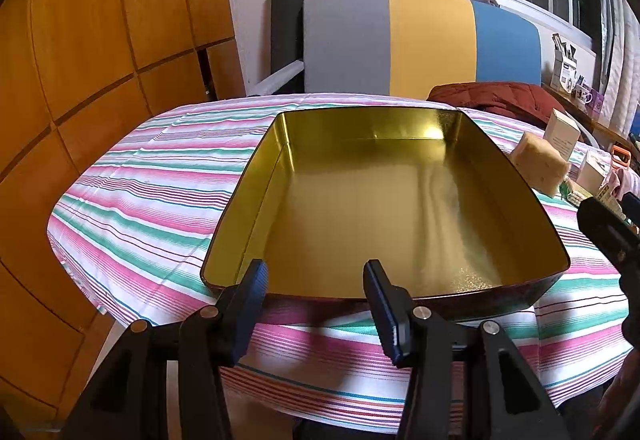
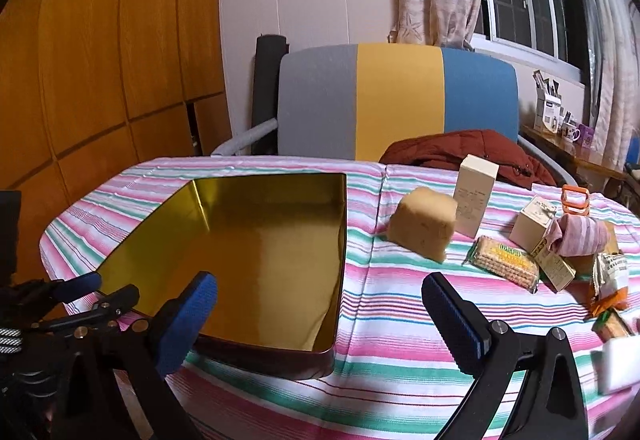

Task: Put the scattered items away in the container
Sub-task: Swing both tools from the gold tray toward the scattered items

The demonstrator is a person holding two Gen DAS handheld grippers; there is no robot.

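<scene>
An empty gold-lined tin [image 1: 400, 199] stands on the striped tablecloth. My left gripper [image 1: 316, 276] hovers at the tin's near rim, jaws apart with nothing pinched between them. My right gripper [image 2: 320, 292] is wide open and empty over the tin's right edge [image 2: 342, 240]. Right of the tin lie the scattered items: a tan sponge block [image 2: 424, 228], a tall cream box [image 2: 476, 195], a cracker packet [image 2: 506, 266], a small box [image 2: 534, 224], a pink striped rolled cloth [image 2: 580, 236], an orange clip [image 2: 575, 197] and several small packets [image 2: 554, 268].
A chair with a grey, yellow and blue back [image 2: 396, 99] stands behind the table, with a red jacket [image 2: 460, 151] on the seat. Wooden cabinet doors [image 2: 100, 59] fill the left. The table's rounded edge [image 1: 80, 240] falls away at the left. A white object [image 2: 618, 364] sits at the right edge.
</scene>
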